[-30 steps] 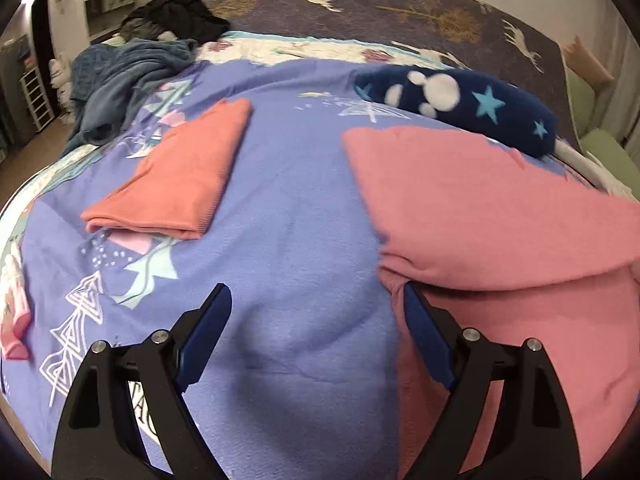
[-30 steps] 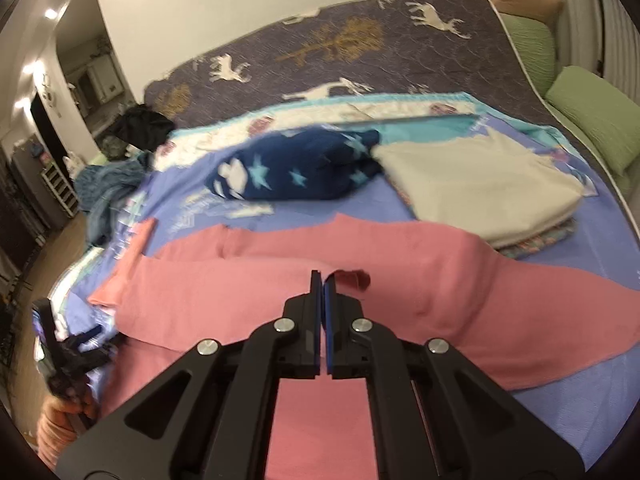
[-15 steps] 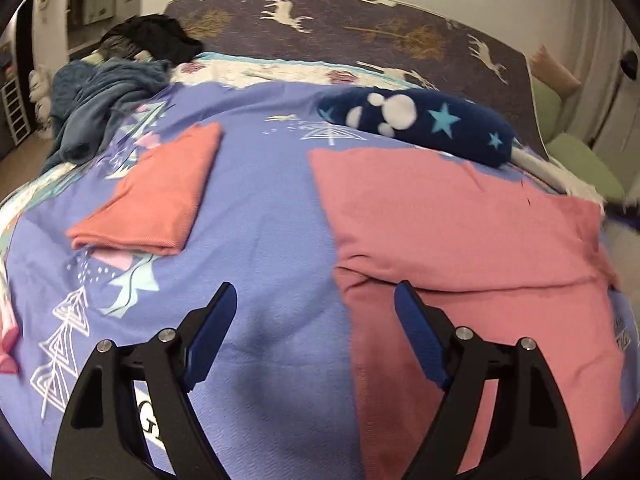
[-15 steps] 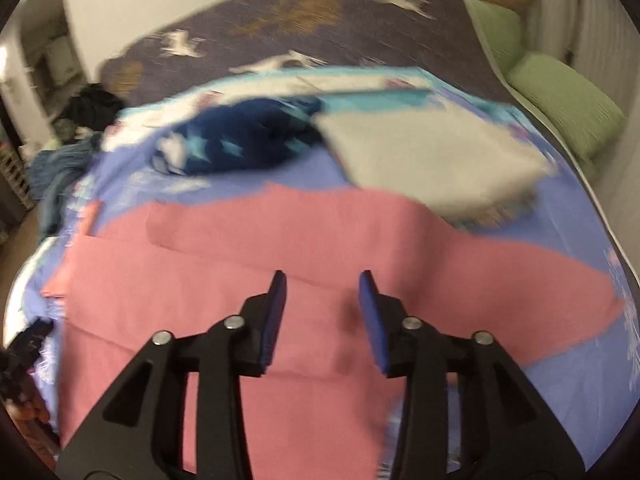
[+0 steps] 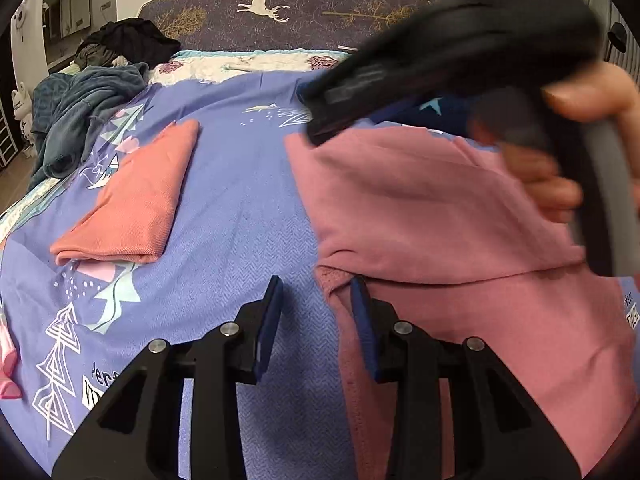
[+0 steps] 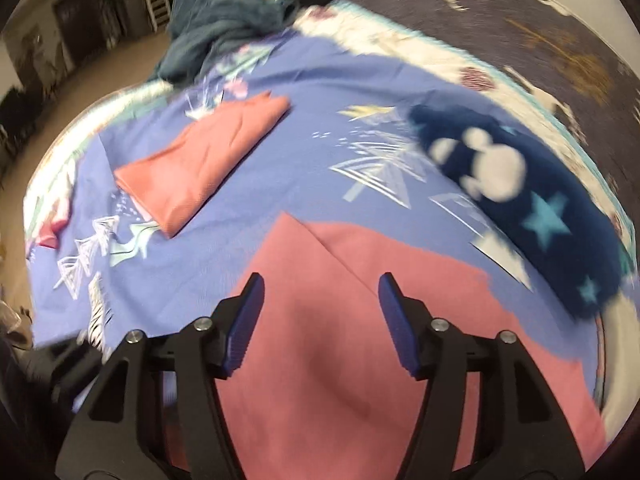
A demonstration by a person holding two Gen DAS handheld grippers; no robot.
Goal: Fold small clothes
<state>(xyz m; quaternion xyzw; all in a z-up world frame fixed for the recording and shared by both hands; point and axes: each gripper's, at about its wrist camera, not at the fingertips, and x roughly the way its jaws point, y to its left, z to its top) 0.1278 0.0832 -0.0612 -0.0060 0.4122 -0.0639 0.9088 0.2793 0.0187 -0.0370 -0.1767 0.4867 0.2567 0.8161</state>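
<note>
A large pink garment (image 5: 440, 208) lies spread on the purple bedspread (image 5: 240, 160), with its upper layer folded over. My left gripper (image 5: 317, 320) hovers at the garment's near left edge. Its jaws are closing with that edge between them, and the pads stand apart from the cloth. My right gripper (image 6: 321, 312) hangs over the same pink garment (image 6: 360, 340), its jaws opening with nothing between them. In the left wrist view the right tool is a blurred black shape at the upper right, held by a hand (image 5: 560, 184).
A folded salmon garment (image 5: 132, 196) (image 6: 204, 160) lies to the left. A navy star-patterned fleece (image 6: 520, 200) sits beyond the pink garment. A blue-grey heap of clothes (image 5: 80, 120) is at the far left by the deer-print headboard (image 5: 280, 12).
My right gripper opened and swept left across the pink garment, coming into the left wrist view. My left jaws narrowed around the garment's left edge.
</note>
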